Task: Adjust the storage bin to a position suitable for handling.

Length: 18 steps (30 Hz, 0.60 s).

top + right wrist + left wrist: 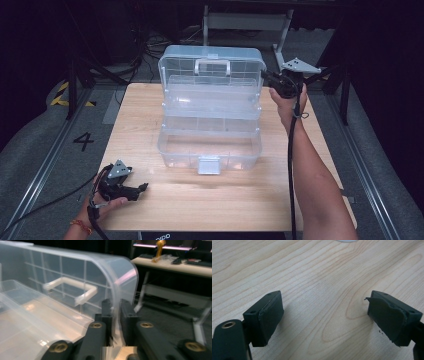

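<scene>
- Right now the clear plastic box (210,130) stands in the middle of the wooden table (150,200), its lid (212,62) swung up and back at the far side, the white handle (212,66) facing the person.
- The right gripper (266,76) is at the lid's right edge; in the right gripper view its jaws pinch the thin curved lid wall (125,277) between the pads, so it grips the lid.
- The left gripper (142,188) rests low on the near left of the table, well apart from the box, with its jaws spread wide and nothing between them but bare wood (322,290).
- The inner tray (210,97) sits raised behind the lower tub (210,145), and the latch (208,165) hangs at the near wall.
- Judging by the grip, the step in hand is moving the lid on its hinge, to open it fully or to bring it down; which one I cannot tell.
- The next move calls for a smooth arc that follows the hinge, with the pinch kept firm, since the wall is thin and slick.
- The free left gripper could steady the tub if the box starts to slide.
</scene>
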Motion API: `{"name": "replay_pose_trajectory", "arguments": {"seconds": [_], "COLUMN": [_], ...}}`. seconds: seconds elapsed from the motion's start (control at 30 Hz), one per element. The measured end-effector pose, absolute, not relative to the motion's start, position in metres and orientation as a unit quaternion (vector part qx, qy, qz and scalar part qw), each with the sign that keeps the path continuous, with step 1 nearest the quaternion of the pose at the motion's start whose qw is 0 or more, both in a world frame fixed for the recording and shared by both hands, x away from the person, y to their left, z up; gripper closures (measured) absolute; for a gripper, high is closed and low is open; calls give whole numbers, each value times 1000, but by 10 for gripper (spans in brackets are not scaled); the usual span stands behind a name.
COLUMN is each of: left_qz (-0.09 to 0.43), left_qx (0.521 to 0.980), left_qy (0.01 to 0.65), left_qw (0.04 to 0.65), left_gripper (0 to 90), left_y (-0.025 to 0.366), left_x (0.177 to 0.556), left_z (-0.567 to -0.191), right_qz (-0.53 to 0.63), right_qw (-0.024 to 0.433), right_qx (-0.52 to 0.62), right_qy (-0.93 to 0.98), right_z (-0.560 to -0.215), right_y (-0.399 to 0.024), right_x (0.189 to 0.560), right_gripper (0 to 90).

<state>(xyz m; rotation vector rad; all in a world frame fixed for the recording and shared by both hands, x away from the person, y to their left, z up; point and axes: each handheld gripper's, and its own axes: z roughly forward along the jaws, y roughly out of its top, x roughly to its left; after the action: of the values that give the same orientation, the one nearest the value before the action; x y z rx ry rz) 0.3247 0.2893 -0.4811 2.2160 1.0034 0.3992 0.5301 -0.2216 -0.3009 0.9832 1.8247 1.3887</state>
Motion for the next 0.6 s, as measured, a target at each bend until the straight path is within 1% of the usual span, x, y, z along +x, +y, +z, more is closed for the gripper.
{"name": "replay_pose_trajectory", "arguments": {"seconds": [0.13,0.6], "left_qz": [155,156], "left_qx": [847,847], "left_qy": [384,384], "left_qw": [334,333], "left_gripper": [138,137], "left_y": [289,289], "left_x": [325,325], "left_z": [-482,-482], "right_qz": [524,521], "right_qw": [319,302], "right_qx": [375,398], "right_qy": [695,692], "right_z": [-302,-301], "right_y": [-222,-221], "right_x": [536,555], "right_gripper": [837,839]}}
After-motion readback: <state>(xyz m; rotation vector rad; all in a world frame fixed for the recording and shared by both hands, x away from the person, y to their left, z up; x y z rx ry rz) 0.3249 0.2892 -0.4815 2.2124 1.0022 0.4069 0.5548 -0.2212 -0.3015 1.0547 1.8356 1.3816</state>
